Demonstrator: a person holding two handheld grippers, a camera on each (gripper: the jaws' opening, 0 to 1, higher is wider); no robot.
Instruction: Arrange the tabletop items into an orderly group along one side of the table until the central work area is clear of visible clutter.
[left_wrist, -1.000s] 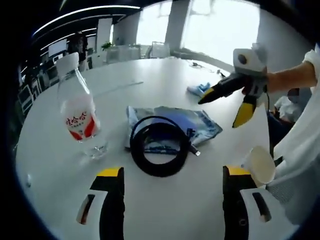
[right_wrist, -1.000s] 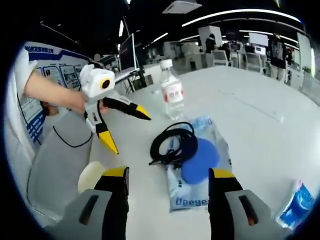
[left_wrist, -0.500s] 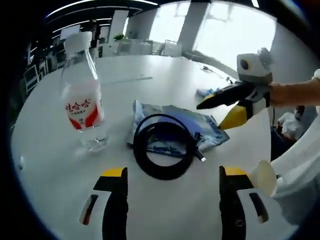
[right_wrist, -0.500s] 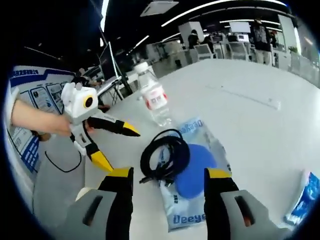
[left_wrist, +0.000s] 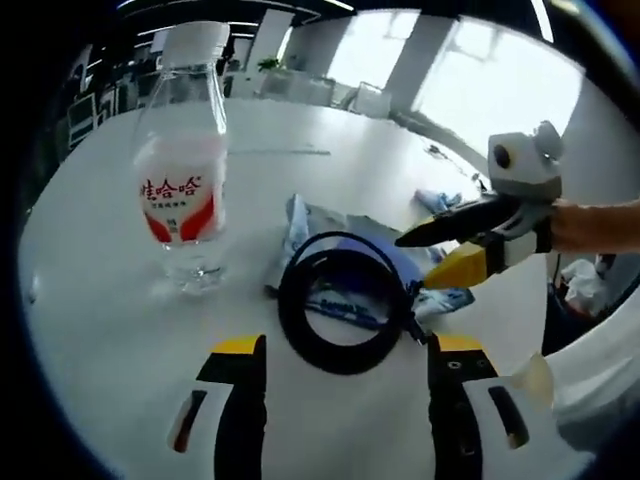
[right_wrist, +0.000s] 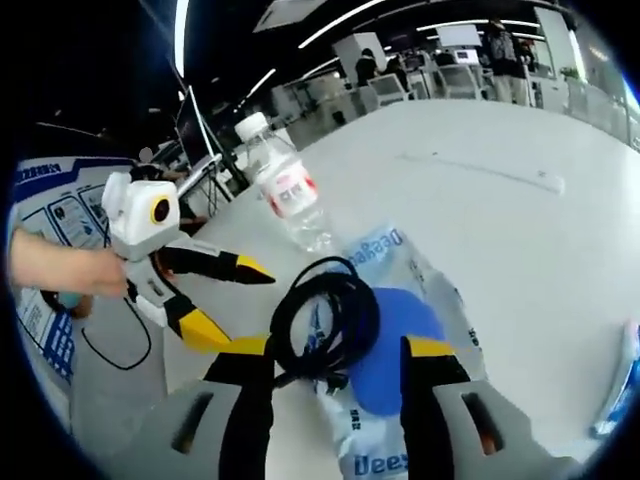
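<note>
Both claws wide open, nothing held, closing on the cable coil

Black cable coil (left_wrist: 345, 315) lies flat on the white worktop (left_wrist: 90, 330), dead ahead of the left claw (left_wrist: 345, 350) and just past its tips; right claw (right_wrist: 325, 350) straddles the coil's near edge, so right looks marginally nearer (my read). Coil rests partly on a clear plastic bag (right_wrist: 400, 300) holding a blue disc (right_wrist: 395, 335), print reads "Deeye…". Upright water bottle (left_wrist: 185, 160), red label in Chinese characters, stands left of the coil, apart from it. No long axis, coil is round
</note>
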